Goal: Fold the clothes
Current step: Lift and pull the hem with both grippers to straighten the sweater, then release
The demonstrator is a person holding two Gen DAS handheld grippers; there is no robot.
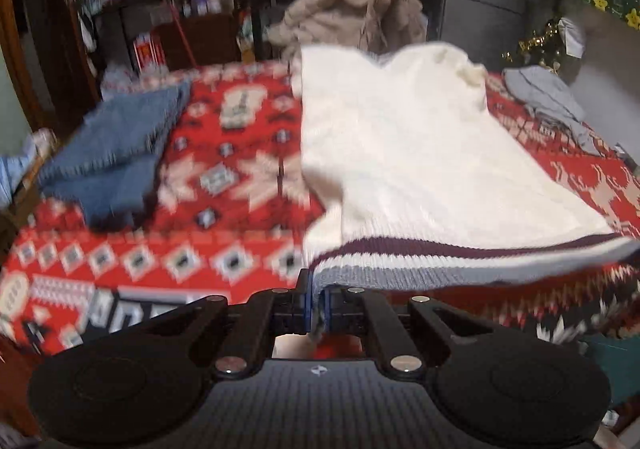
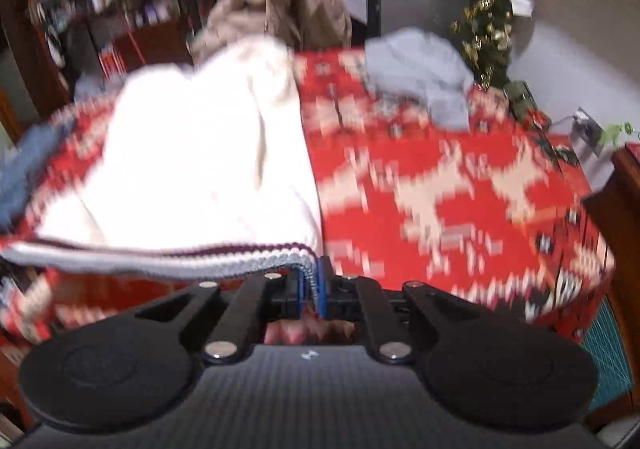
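left claw is clenched on the striped hem of the white sweater, at the hem's left corner; right claw is clenched on the same hem at its right corner. the hem band (maroon, white and grey stripes) runs taut between the two grips, which reads as the purpose of the hold: one claw per corner keeps the bottom edge straight and spread. from each claw the sweater extends forward and away, its body lying over the table with the red patterned cloth, the far end bunched and somewhat raised; whether that far bunch is collar or sleeves cannot be told through the blur. the hem itself sits just in front of the fingers and looks lifted slightly off the near edge of the table. both views are smeared. ahead and left of the left claw lies a blue knit garment, doubled over on itself. ahead and right of the right claw lies a grey garment, crumpled, near the far corner. judgement: a hem held at both corners fits either laying the sweater out flat or carrying the hem forward over the body for a fold; the pictures do not settle which.
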